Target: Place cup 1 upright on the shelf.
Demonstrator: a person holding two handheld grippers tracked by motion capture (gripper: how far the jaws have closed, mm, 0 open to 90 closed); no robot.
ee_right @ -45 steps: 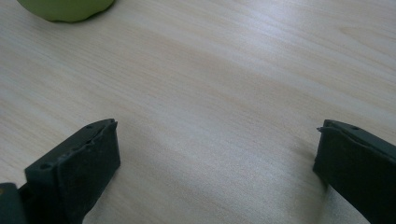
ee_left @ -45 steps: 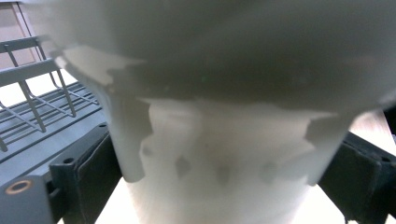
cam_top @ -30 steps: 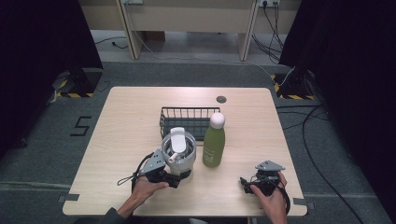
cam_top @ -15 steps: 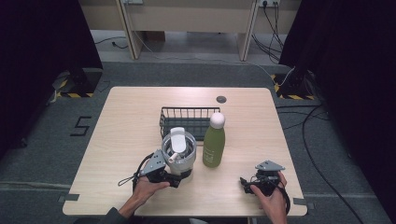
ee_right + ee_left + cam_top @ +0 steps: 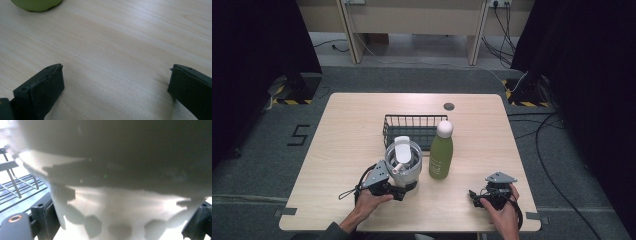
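Tumbler gripped at its base by the left gripper

Tumbler [image 5: 404, 162]: a pale lidded cup standing upright on the wooden table [image 5: 342, 135], near the front edge, left of centre. It sits just in front of the black wire basket [image 5: 412, 129] and just left of the green bottle [image 5: 441, 156]. A white flap lies across its lid.

Table: light wood, rectangular, with a small dark round plug [image 5: 449, 106] near its far edge.

Wire basket: low, rectangular, placed at the table's middle.

Green bottle: upright, white cap on top, just beside the tumbler; whether the two touch cannot be told.

Left gripper [image 5: 399, 192]: held in the person's left hand [image 5: 371, 202] at the tumbler's foot. Its jaws have just been closing and now stand on either side of the tumbler's lower body, pressing on it in the left gripper view [image 5: 120, 225].

Right gripper [image 5: 476, 196]: rests low at the table's front right in the right hand [image 5: 504, 215], well apart from the bottle. Its jaws stand wide apart with bare tabletop between them.
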